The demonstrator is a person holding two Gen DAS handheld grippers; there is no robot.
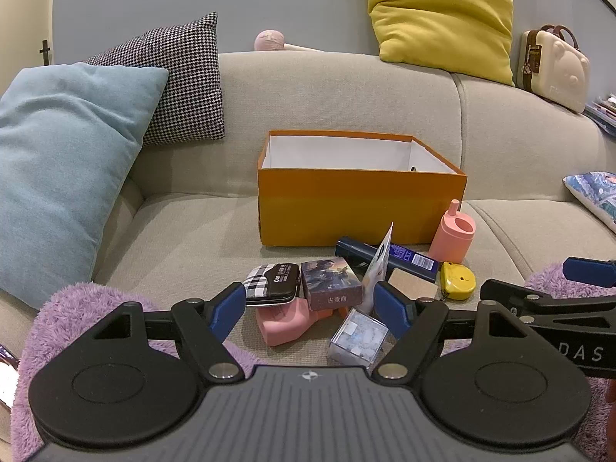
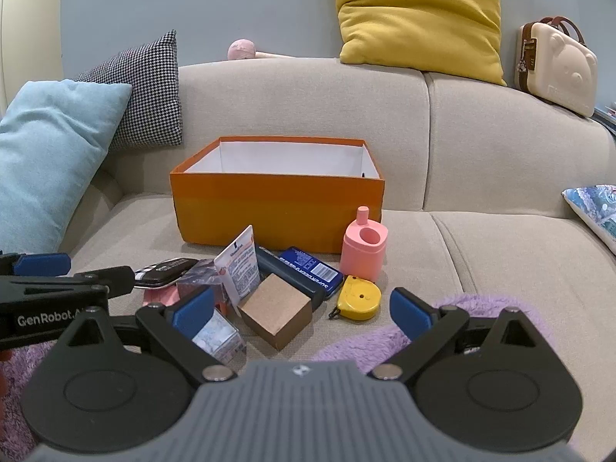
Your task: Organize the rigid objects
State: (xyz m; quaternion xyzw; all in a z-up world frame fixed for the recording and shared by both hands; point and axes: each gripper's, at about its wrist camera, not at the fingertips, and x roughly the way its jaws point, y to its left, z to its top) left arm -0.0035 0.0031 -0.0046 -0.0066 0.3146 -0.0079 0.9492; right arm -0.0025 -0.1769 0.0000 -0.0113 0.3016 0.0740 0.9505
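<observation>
Pile of small items on the sofa seat [image 2: 481,254], near side of the orange box [image 2: 277,211], which stands open, white inside. Left gripper [image 1: 310,304] fingers apart, holding nothing; between its tips in view: plaid tin [image 1: 273,283], card box [image 1: 331,283], pink block [image 1: 287,323], clear cube [image 1: 358,340]. Upright leaflet [image 1: 379,265] sits just at the right fingertip. Right gripper [image 2: 304,310] fingers apart, holding nothing; cardboard cube [image 2: 275,313] and yellow tape measure [image 2: 358,296] lie between its tips, a little beyond them. Blue tin [image 2: 308,271] is just far of the cube, pink bottle [image 2: 364,248] upright to the right, just beside the box front.

Writing: card box shows Chinese characters; blue tin has a barcode and white text, too small to read; the left gripper's arm reads "GenRobot" in the right view, "DAS" shows on the right gripper's arm in the left view.

Around: purple fuzzy fabric [image 2: 385,337] nearest, blue cushion [image 1: 61,154] and houndstooth cushion [image 1: 181,81] left, yellow cushion [image 2: 419,15] and cream case [image 2: 558,69] on the sofa back.
</observation>
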